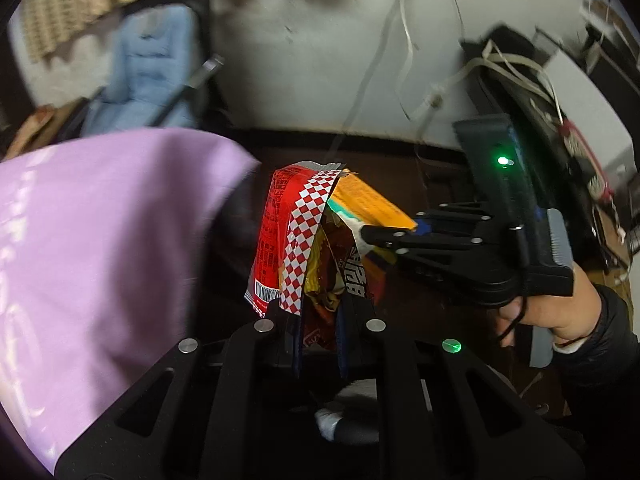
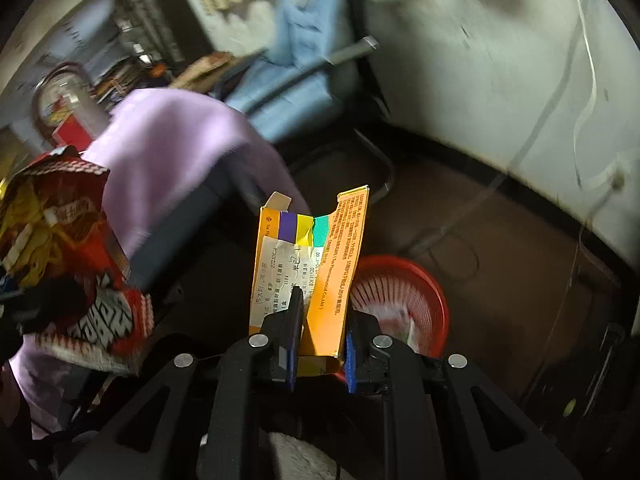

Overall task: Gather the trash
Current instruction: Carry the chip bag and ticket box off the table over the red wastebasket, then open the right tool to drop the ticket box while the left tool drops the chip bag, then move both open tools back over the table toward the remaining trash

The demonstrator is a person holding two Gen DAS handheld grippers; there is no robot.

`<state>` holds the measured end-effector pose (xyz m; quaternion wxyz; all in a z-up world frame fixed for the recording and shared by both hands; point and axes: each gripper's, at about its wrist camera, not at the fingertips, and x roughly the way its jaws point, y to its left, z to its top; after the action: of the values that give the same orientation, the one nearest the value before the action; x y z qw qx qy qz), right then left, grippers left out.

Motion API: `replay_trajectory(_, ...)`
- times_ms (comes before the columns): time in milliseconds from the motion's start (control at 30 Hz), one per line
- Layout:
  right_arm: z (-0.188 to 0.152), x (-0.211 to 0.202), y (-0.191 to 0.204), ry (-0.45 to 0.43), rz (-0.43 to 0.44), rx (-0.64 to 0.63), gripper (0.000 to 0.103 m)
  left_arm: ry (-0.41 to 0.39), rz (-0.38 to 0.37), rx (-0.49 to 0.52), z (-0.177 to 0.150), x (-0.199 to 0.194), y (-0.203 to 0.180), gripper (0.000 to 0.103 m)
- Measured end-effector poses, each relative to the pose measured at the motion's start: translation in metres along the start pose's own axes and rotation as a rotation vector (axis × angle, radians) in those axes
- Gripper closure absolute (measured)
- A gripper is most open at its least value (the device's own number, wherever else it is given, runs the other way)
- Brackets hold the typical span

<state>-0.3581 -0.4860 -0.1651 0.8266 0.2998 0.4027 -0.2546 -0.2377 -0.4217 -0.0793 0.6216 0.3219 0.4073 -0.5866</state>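
1. The left gripper (image 1: 320,344) is clamping a red snack wrapper (image 1: 280,240) w/ a checkered strip; the jaws are pinching it tight and the crumpled foil is sticking up above the fingers.
2. The right gripper (image 2: 318,356) is gripping a flattened orange carton (image 2: 340,272) w/ a white label, low down near its bottom edge, pads pressing both faces. In the left wrist view the carton (image 1: 372,204) is riding just beside the wrapper, touching or nearly so; can't tell which.
3. Step in hand, by judgement: both hands are carrying trash toward the red basket (image 2: 436,292), which is sitting on the dark brown floor (image 2: 500,260) just beyond the right gripper, partly hidden behind the carton.
4. Doing it well probably means keeping both grips shut till each piece is hanging over the basket rim, then letting go one at a time, carton first since it's nearer.
5. Edges: a purple cloth (image 2: 172,140) draped over a dark surface is crowding the left side; the wrapper could snag there.
6. Farther out, a dark chair frame & blue padded seat (image 2: 304,40) are standing by the wall; the floor right of the basket is looking open.
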Motion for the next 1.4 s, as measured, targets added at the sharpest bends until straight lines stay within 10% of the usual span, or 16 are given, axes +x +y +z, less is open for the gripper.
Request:
replay_trajectory(667,-0.052,0.158,-0.115,0.314,-0.025,0.298,0.085,0.410,-0.121,-0.138,0.008,0.225,0.011,0.089)
replay_trajectory(1400,-0.028,0.121,-0.105,0.249,-0.082,0.272,0.066,0.297,-0.066,-0.119,0.013,0.166,0.003,0.040)
